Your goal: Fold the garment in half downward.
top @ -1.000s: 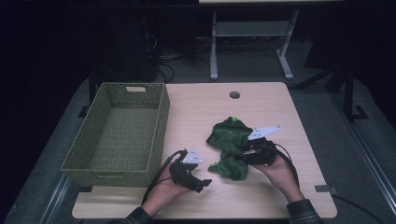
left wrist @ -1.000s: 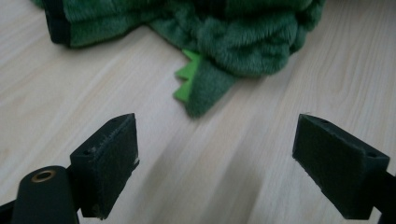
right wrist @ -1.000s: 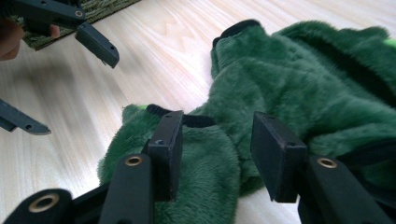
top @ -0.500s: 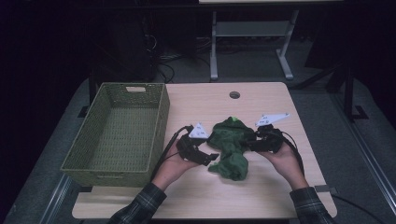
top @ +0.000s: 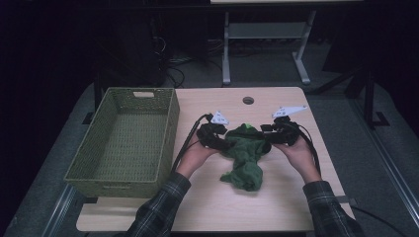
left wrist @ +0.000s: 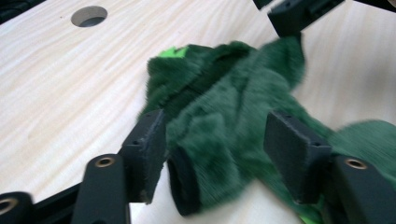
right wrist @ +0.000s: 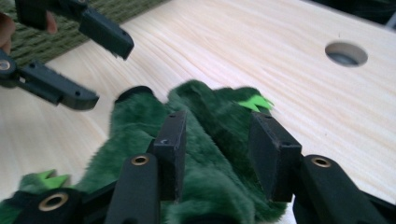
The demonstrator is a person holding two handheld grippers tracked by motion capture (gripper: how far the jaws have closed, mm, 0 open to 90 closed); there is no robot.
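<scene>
As both grippers gather the fuzzy dark-green fabric garment (top: pixel 245 155) mid-tabletop, lifting comes next.
Left gripper (left wrist: pixel 219 140) has just been closing around the cloth, not yet pinching; right gripper (right wrist: pixel 219 140) clamps a fold, beside the empty green woven basket (top: pixel 170 128).

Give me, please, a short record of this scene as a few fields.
plush: green, crumpled, on the table
left claw: jaws have just been closing, one end of the plush between them, not yet pinched
right claw: shut on the other end of the plush
basket: green, woven, empty, left of the plush
</scene>
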